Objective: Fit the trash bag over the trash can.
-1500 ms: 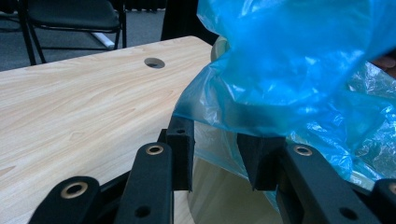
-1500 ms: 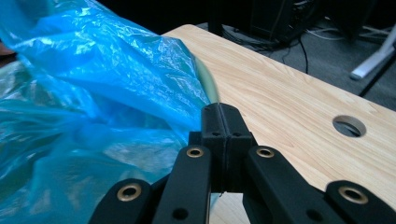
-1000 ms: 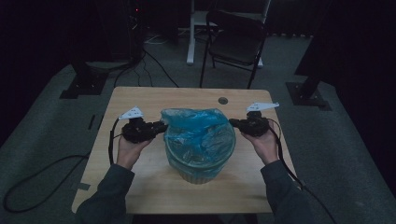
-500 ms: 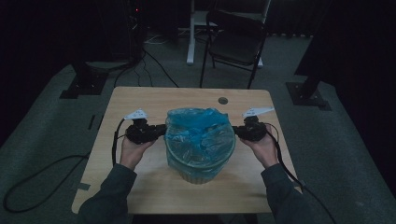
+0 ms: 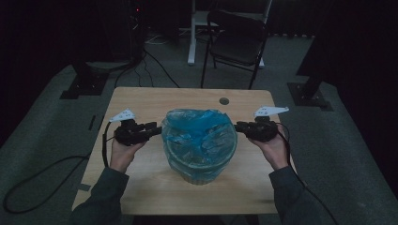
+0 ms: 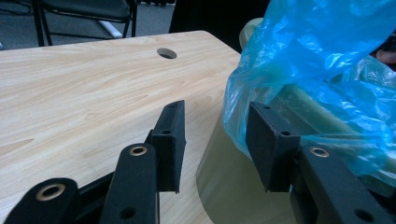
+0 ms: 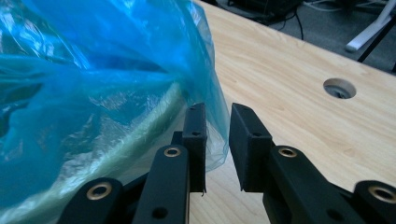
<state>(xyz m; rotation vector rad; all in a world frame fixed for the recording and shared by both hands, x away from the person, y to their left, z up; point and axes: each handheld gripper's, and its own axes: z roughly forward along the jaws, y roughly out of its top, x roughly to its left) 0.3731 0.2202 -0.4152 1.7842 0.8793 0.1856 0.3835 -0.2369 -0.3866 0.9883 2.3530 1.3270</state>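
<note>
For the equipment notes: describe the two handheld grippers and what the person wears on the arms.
Both the left gripper and right gripper are black, with flat rectangular jaws on links with brass-ringed holes. Each has a pale three-cornered plate on top and a dark trailing cable. The person wears dark grey-green long sleeves.
</note>
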